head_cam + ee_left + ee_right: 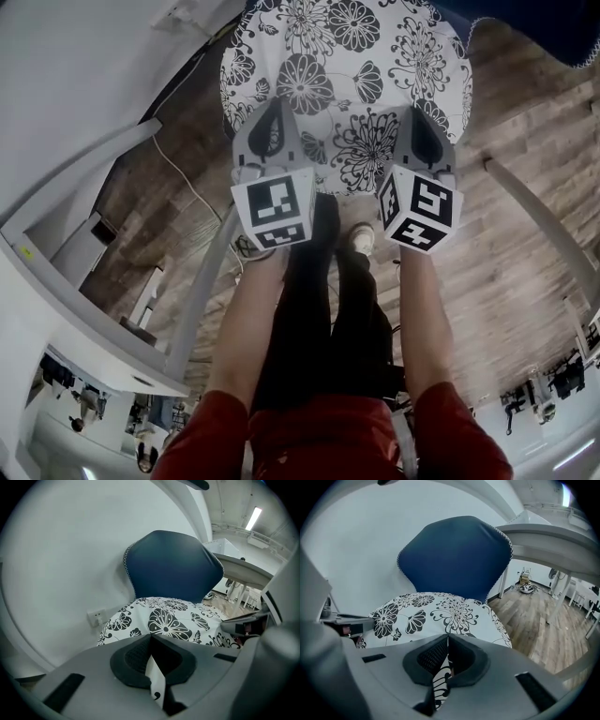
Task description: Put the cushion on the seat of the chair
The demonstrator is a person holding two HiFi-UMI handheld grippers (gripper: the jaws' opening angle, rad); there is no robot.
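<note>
The cushion (347,70), round and white with black flower print, is held over the seat of the chair (553,28) by its near edge, one claw at either side of that edge. The left claw (272,127) is closed on the fabric: in the left gripper view its dark pads meet (150,640) and a thin strip of white cloth is pinched in the slit between them. The right claw (447,641) is likewise clamped on the cushion, with a fold of the flowered fabric (440,613) squeezed between its pads; in the head view it sits at the cushion's right near edge (424,131). From both gripper views the cushion (166,620) spreads out flat ahead of the jaws and reaches the foot of the dark blue backrest (171,566), which rises upright behind it with pale stitching along its rim. The seat itself is covered by the cushion, so whether the cushion bears fully on it cannot be told. A plain white wall stands behind the chair, with a wall socket (97,617) low at the left. A wooden floor (525,253) lies under everything, and a white tabletop (56,281) runs along the person's left. The person's legs (323,309) in black show below the two marker cubes.
</note>
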